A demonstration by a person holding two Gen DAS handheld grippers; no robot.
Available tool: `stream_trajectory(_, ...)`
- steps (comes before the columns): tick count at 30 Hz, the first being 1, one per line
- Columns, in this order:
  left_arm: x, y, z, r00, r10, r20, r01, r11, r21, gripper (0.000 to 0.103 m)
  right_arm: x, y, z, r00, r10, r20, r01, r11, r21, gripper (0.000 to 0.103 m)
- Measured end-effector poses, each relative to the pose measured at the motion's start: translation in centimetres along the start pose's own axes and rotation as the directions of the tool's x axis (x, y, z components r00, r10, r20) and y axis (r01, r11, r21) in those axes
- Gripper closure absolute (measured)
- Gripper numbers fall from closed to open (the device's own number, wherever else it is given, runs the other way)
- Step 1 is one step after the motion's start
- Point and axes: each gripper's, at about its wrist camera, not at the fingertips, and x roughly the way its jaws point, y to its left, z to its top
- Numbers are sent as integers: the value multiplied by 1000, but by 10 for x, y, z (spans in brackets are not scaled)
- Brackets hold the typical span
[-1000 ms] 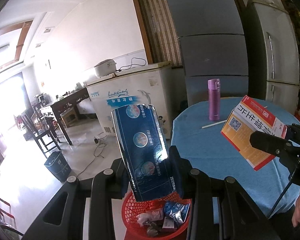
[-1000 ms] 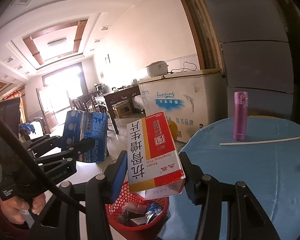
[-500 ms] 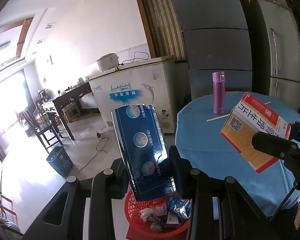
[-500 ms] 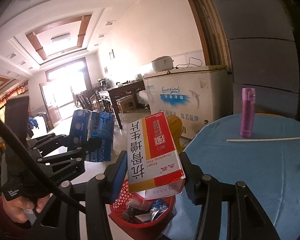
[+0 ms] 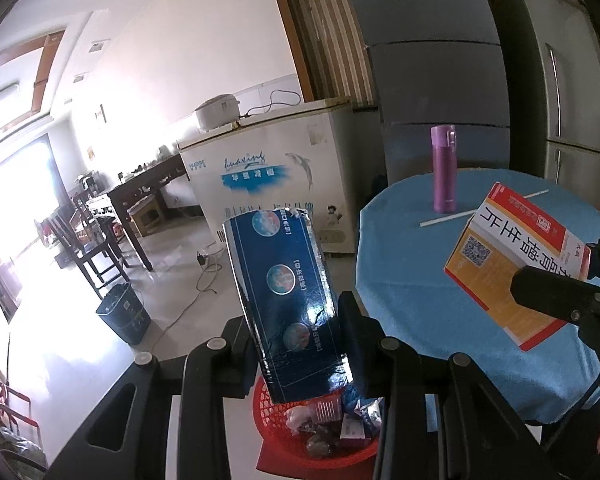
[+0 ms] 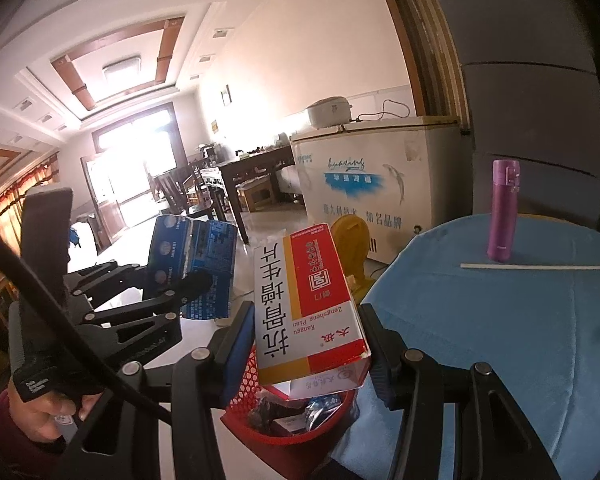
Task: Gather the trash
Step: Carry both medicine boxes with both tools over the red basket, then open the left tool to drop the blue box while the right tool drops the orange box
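Observation:
My left gripper is shut on a dark blue carton and holds it upright above the red mesh basket, which holds several wrappers. My right gripper is shut on a red, white and yellow medicine box, held above the same basket. The medicine box shows at the right in the left wrist view, over the table. The blue carton and left gripper show at the left in the right wrist view.
A round table with a blue cloth stands to the right, with a purple flask and a white stick on it. A white chest freezer, a dark floor bin and wooden chairs stand beyond.
Both grippers have risen slightly and drifted with their boxes still held; the basket sits a little lower in both views.

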Motion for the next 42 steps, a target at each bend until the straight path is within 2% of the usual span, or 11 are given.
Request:
stream_trajectory(32,33,9,-21,996,3,-93,-3,1000,-4,64,44,5,-4,993,27,-115,-23,999,36,49)
stream_trajectory(42,46,12,-29,993,-13,-114,11,1000,-19,65,60,-5,-3,989,33,-143,-24,998,65,48)
